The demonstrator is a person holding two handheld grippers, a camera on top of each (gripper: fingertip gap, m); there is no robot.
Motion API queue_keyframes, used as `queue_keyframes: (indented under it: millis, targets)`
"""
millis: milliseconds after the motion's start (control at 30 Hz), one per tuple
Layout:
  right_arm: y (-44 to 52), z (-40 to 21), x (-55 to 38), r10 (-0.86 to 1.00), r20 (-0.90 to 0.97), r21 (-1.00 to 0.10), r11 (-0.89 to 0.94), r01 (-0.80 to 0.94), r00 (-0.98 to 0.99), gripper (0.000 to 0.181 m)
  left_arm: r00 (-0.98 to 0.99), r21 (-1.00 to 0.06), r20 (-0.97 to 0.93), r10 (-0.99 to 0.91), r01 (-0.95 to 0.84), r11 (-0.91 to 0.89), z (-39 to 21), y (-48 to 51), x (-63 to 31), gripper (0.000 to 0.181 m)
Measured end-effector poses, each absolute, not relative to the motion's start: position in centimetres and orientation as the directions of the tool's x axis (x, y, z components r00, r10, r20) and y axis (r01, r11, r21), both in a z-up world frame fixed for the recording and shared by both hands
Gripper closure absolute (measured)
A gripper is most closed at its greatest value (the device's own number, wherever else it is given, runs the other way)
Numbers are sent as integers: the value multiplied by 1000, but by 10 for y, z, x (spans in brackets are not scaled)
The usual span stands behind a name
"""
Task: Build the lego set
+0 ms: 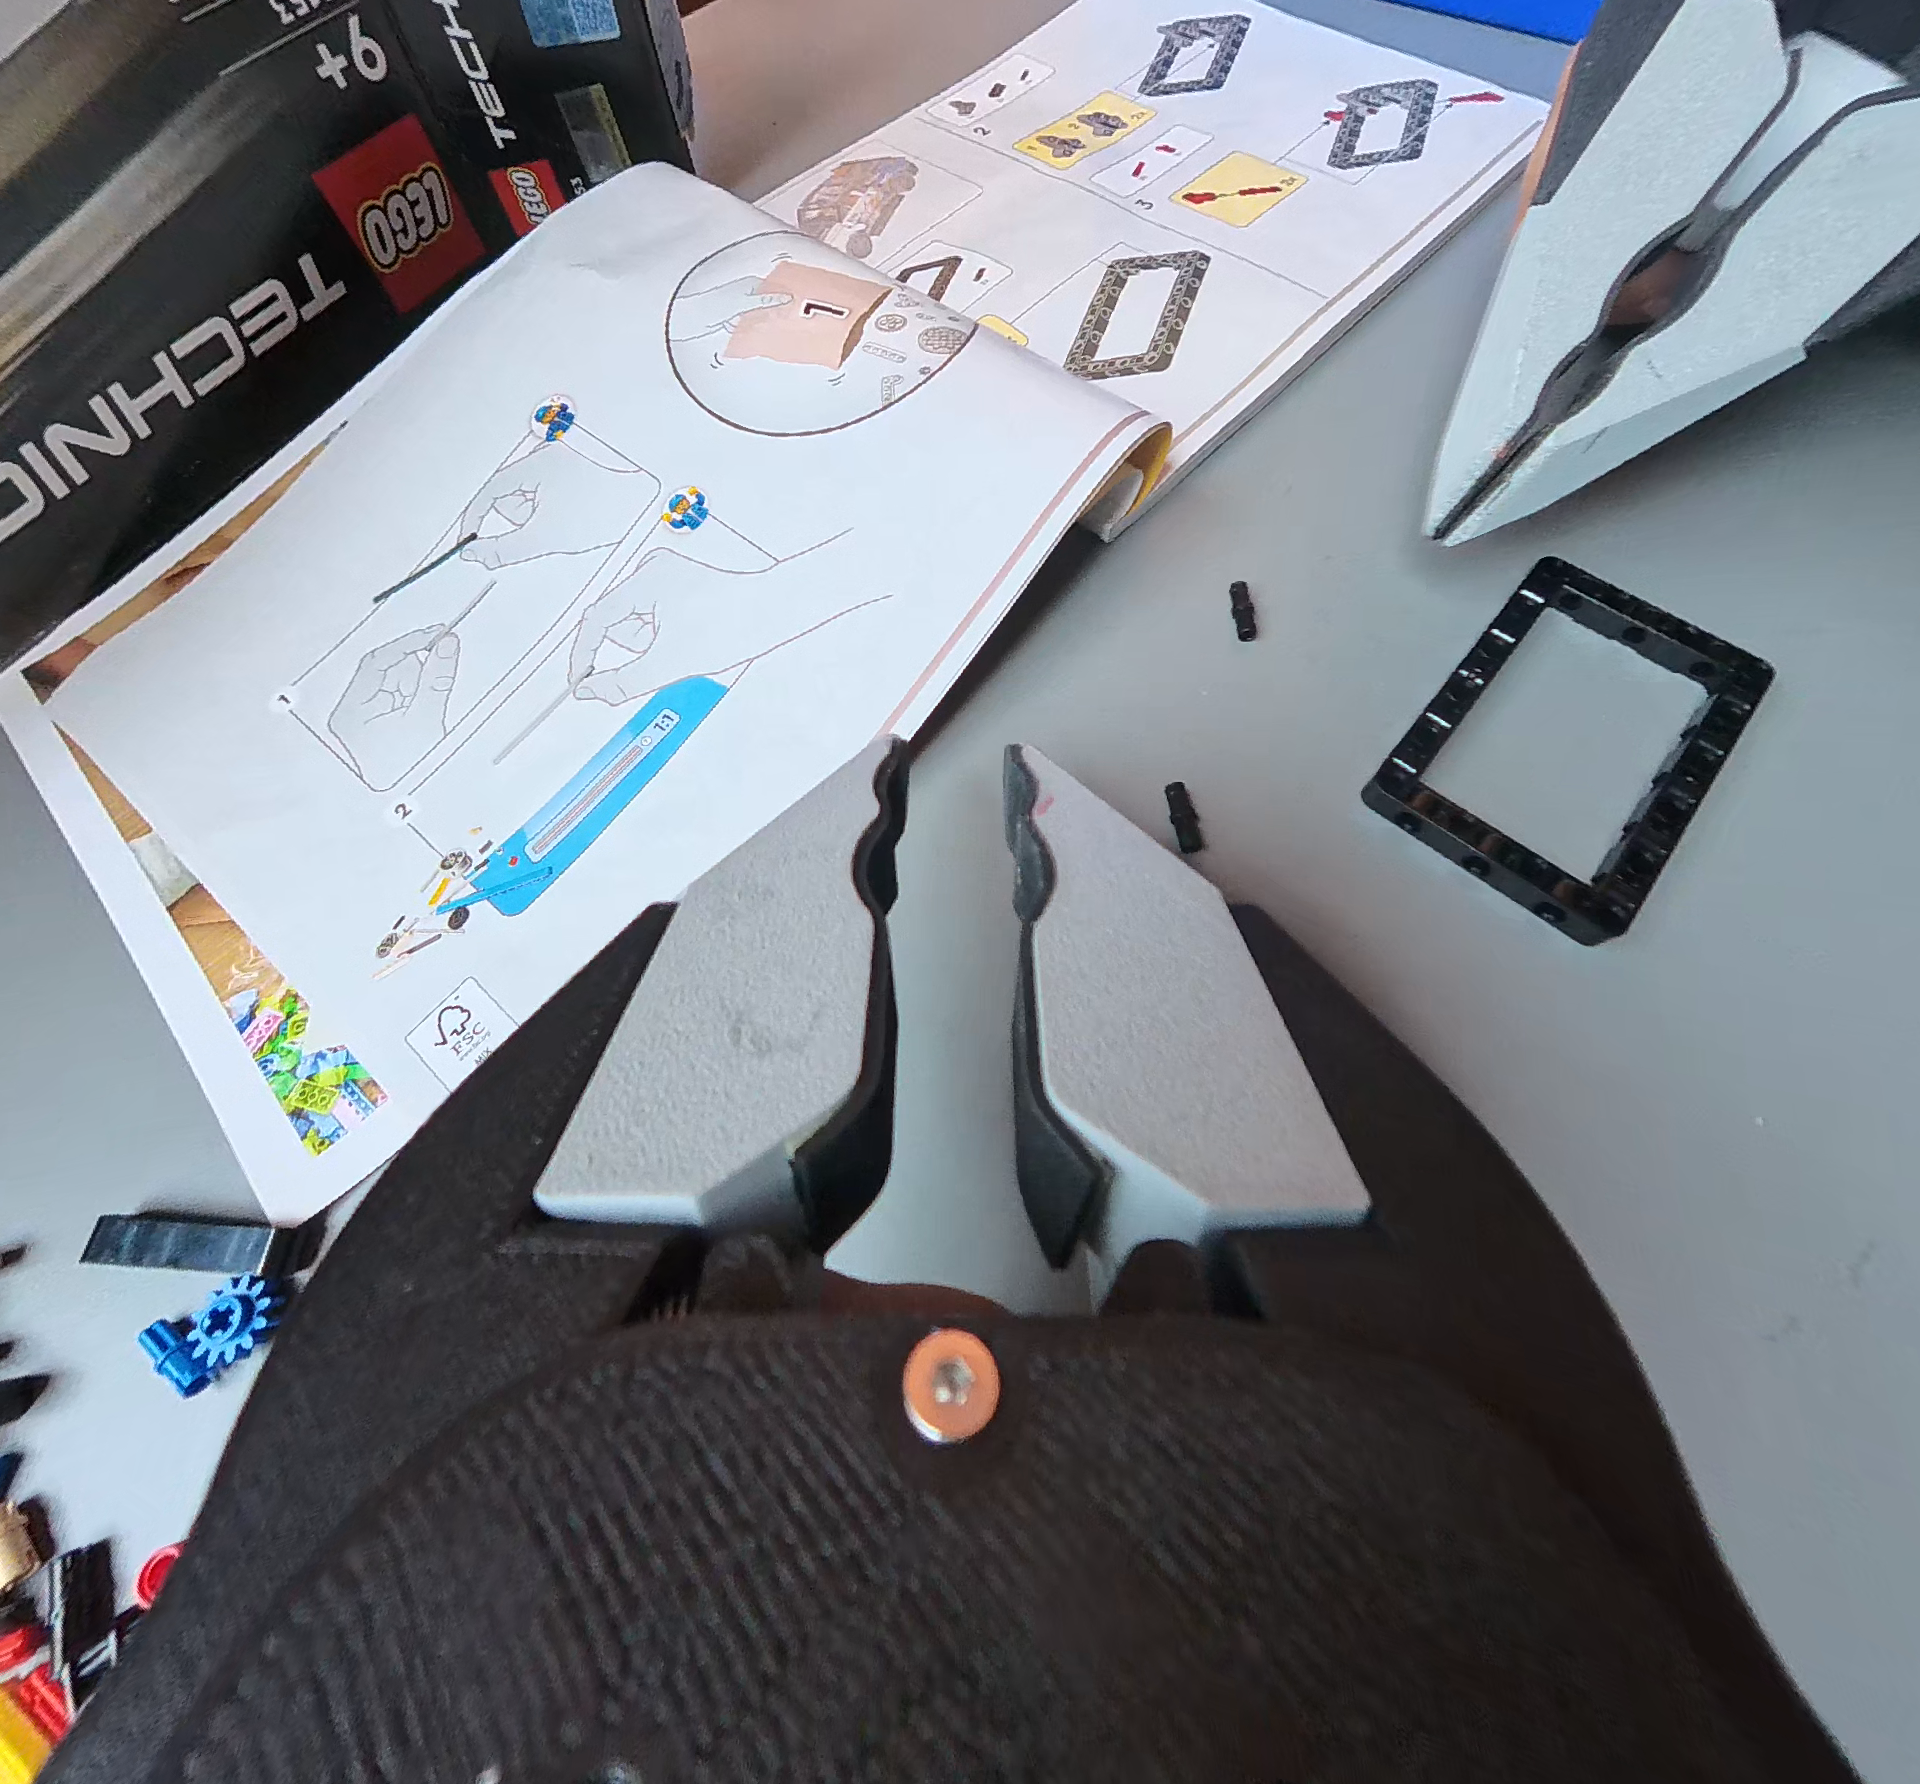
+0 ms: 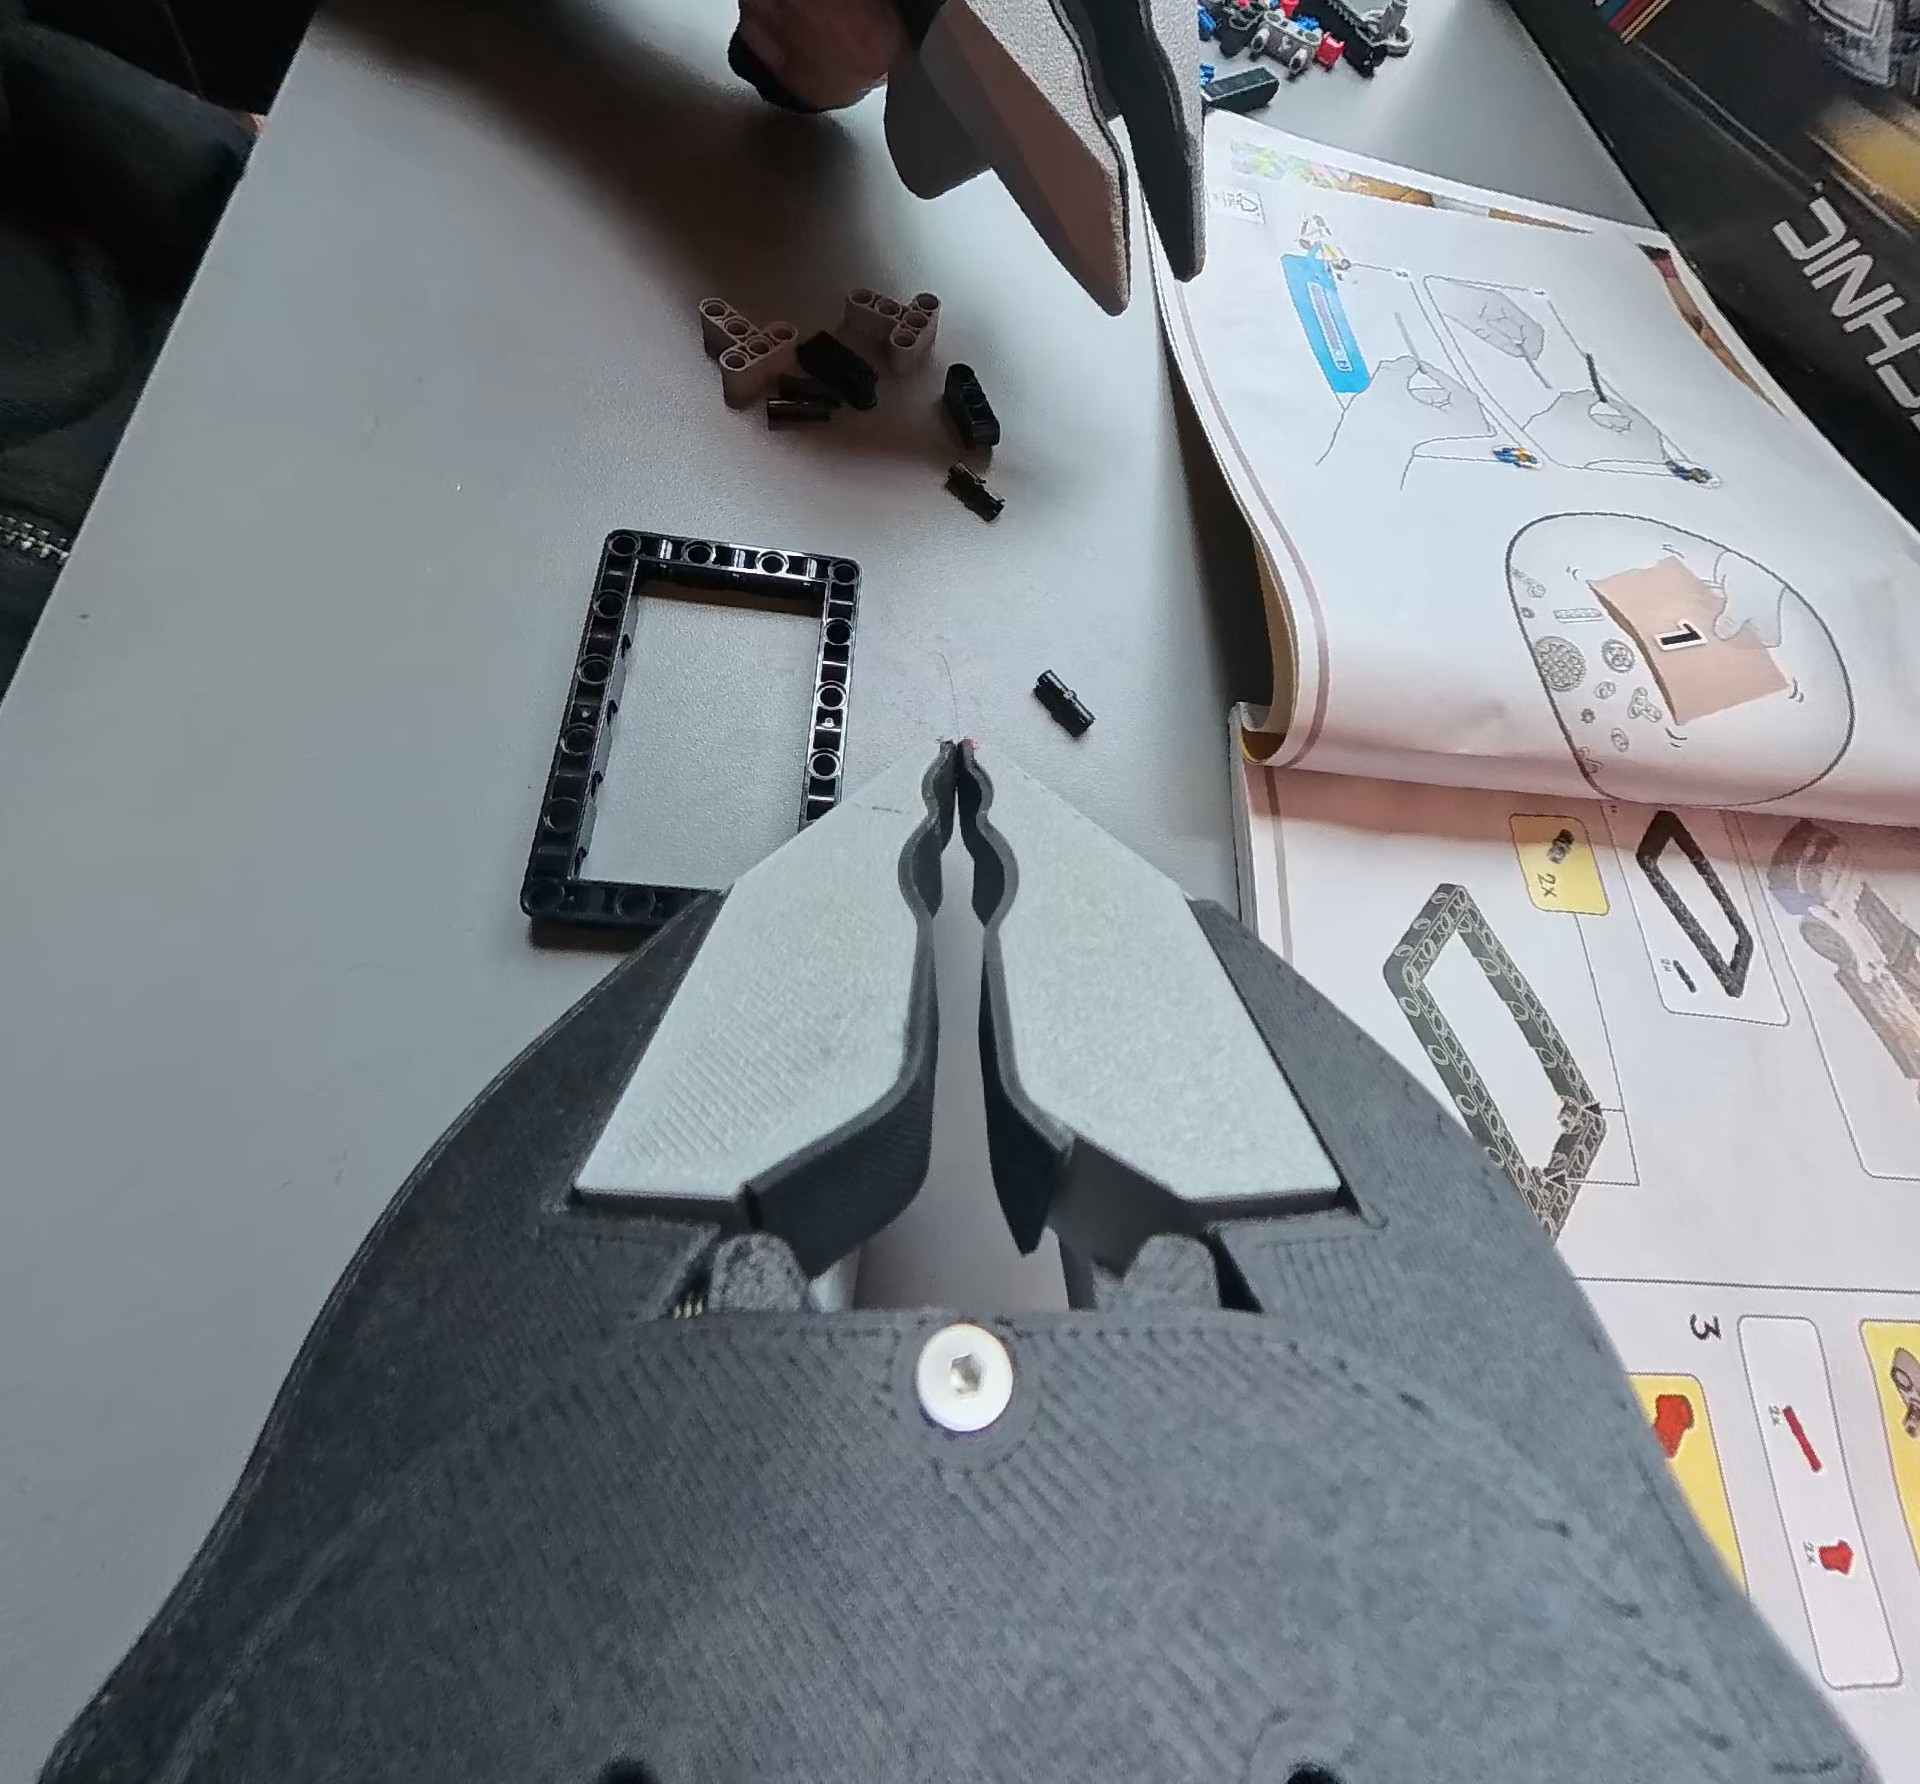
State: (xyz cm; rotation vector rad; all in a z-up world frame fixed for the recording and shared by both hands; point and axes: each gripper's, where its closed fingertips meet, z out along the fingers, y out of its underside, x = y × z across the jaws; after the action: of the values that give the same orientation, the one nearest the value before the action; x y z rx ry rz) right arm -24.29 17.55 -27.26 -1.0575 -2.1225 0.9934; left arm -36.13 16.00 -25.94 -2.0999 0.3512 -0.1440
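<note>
- Build barely begun: the black frame (image 2: 694, 732) lies bare on the grey bench (image 2: 364, 487), no pins fitted; a loose black pin (image 2: 1064, 704) lies just right of it.
- Left tongs (image 1: 954, 758) stand apart, empty; right tongs (image 2: 958, 749) are together, holding nothing.
- Only the right wrist view shows the small cluster of grey and black parts (image 2: 831, 352) beyond the frame.
- The open booklet (image 1: 644, 591) lies at the right.

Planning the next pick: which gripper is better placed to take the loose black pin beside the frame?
Probably the left gripper: its jaws are open, with a black pin just beside its tips. The right gripper is shut and would have to open first, though it is also near a pin.
</note>
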Motion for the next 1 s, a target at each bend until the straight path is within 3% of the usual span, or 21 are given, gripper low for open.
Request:
queue_keyframes:
  millis: [1000]
  targets:
    - [196,-267,-252,885,151,-835,352,423,-440,181,927,-812,-77,-367,-272,-517,-262,162,-349,163]
